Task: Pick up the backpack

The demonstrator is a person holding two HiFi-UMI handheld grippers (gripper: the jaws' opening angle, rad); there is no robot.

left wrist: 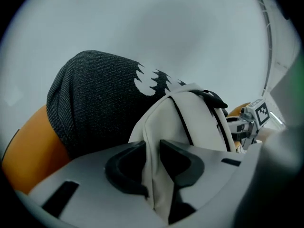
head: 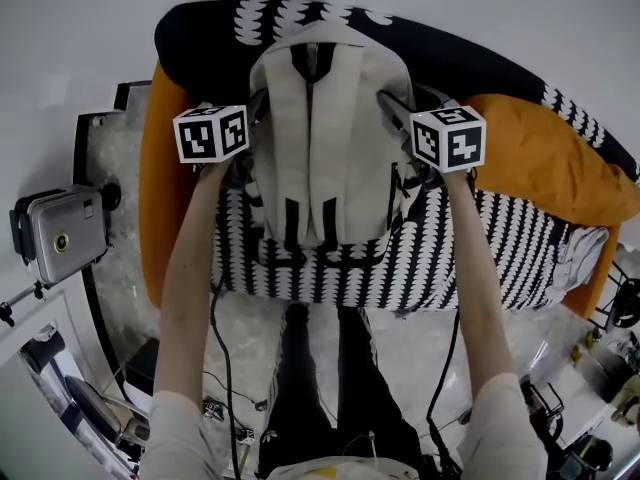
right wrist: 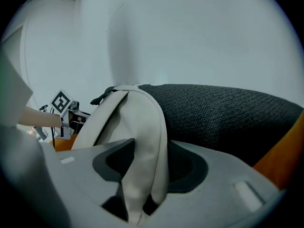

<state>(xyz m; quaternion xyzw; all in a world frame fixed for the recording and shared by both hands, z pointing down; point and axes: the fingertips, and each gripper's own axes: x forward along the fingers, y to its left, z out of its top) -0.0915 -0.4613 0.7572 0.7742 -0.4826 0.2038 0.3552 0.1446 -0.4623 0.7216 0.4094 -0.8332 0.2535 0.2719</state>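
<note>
A cream backpack [head: 325, 148] with black trim and a black top handle lies flat on a patterned throw. My left gripper [head: 256, 108] is at its left upper side, my right gripper [head: 394, 106] at its right upper side. In the left gripper view the left gripper [left wrist: 152, 161] has both dark pads pressed on a fold of the backpack's [left wrist: 192, 120] cream fabric. In the right gripper view the right gripper [right wrist: 145, 167] pinches a thicker fold of the backpack [right wrist: 130, 122] between its pads. Each view shows the other gripper's marker cube beyond the backpack.
The throw [head: 470, 258] is black and white and covers an orange seat [head: 545, 158] against a white wall. A dark grey cushion [left wrist: 95, 99] lies behind the backpack. A silver camera [head: 62, 233] stands at the left. Cables and the person's legs [head: 330, 368] are on the floor below.
</note>
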